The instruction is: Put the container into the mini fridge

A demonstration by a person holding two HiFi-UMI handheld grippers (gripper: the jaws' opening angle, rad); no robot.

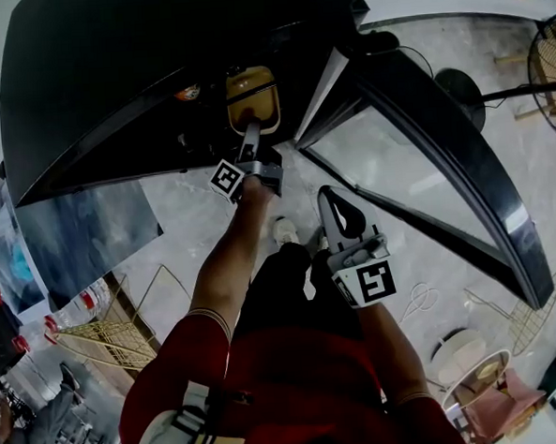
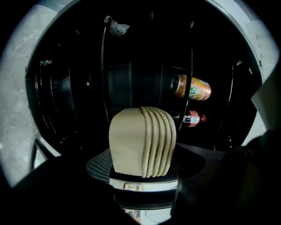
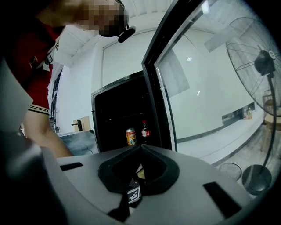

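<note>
A tan container [image 1: 252, 98] with a ridged lid [image 2: 142, 140] sits between the jaws of my left gripper [image 1: 251, 126], which is shut on it. It is at the mouth of the black mini fridge [image 1: 109, 76], and in the left gripper view the dark shelves lie just behind it. My left gripper [image 2: 142, 178] shows only as dark jaws low in that view. My right gripper [image 1: 326, 196] hangs lower, in front of the open glass door [image 1: 425, 170], shut and holding nothing. In the right gripper view its fingertips meet [image 3: 140, 146].
An orange can [image 2: 192, 87] and a red-capped bottle [image 2: 189, 118] lie in the fridge's right side. A standing fan [image 1: 554, 54] with a round base [image 1: 457, 85] is at the right. A gold wire rack [image 1: 102, 332] stands on the floor at the left.
</note>
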